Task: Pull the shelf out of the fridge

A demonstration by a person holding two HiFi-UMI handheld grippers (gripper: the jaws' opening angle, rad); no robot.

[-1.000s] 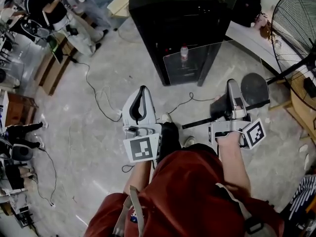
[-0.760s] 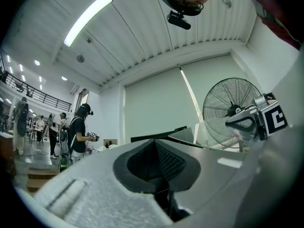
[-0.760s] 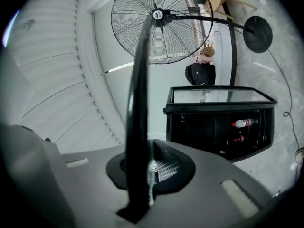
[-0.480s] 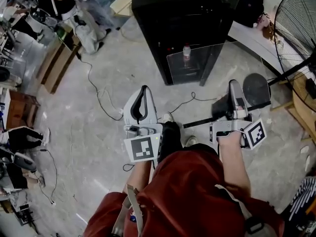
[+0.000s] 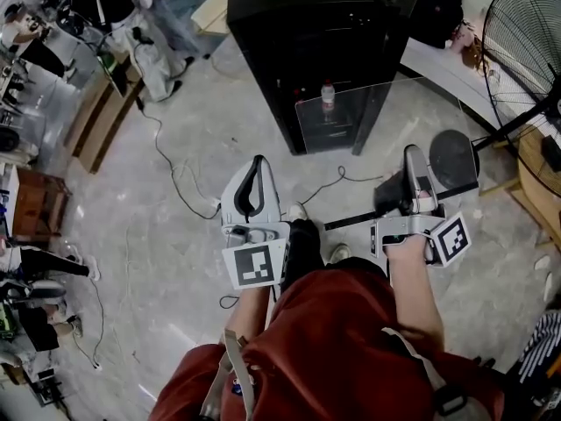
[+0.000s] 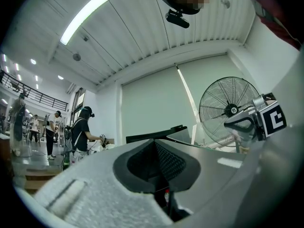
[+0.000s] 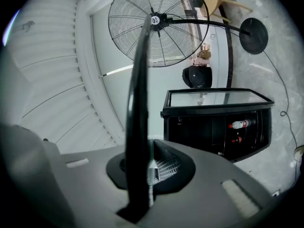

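The concrete floor (image 5: 175, 261) is strewn with cables (image 5: 171, 169). The black fridge (image 5: 307, 24) stands far centre, and a big fan (image 5: 526, 33) stands at the far right. My right tool (image 5: 412, 152) is clamped narrow on the dark near edge of the shelf (image 5: 351, 219). In the right gripper view that edge (image 7: 137, 103) runs straight up through the closed jaws. The shelf's clear pane reaches out toward the fridge, and I can see a bottle (image 5: 327, 95) in the fridge through it. As far as I can judge, the shelf is already free of the cabinet and hanging in front of it. My left tool (image 5: 254, 160) is closed and empty, near my left side and well apart from the shelf.

To finish well, I would keep the grip on the trim and not on the glass. I would hold the pane level so it doesn't lever in the jaws, and bring the left tool under the free end for support. The shelf should travel toward me and clear of the fan's stand on the right, which looks like the likeliest thing to knock.
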